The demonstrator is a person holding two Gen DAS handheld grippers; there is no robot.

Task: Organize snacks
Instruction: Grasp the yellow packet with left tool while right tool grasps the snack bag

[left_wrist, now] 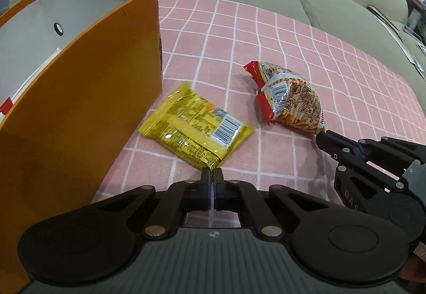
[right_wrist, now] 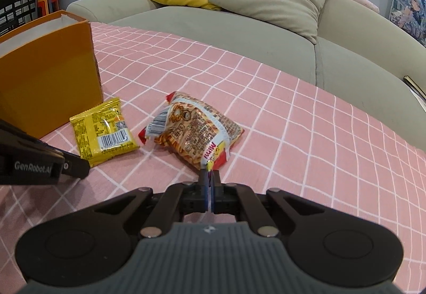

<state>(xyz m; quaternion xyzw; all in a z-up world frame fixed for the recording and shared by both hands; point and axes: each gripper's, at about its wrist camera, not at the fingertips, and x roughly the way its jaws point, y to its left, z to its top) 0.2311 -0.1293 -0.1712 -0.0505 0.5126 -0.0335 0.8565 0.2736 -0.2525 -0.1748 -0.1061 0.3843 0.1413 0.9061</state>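
Observation:
A flat yellow snack packet [left_wrist: 195,125] lies barcode up on the pink checked cloth, just right of the orange box [left_wrist: 80,107]. My left gripper [left_wrist: 212,174] is shut on the packet's near corner. Further right lies a puffy red and clear bag of snack sticks [left_wrist: 290,99]. My right gripper [right_wrist: 210,174] is shut on that bag's near sealed edge, and its black fingers [left_wrist: 335,143] reach in from the right in the left wrist view. In the right wrist view the yellow packet [right_wrist: 103,131] and the stick bag [right_wrist: 194,131] lie side by side.
The orange box [right_wrist: 45,75] stands open-topped at the left, white inside, with a red and white pack [left_wrist: 6,106] showing in it. Beyond the pink cloth [right_wrist: 306,121] runs a beige sofa [right_wrist: 239,36] with yellow and beige cushions.

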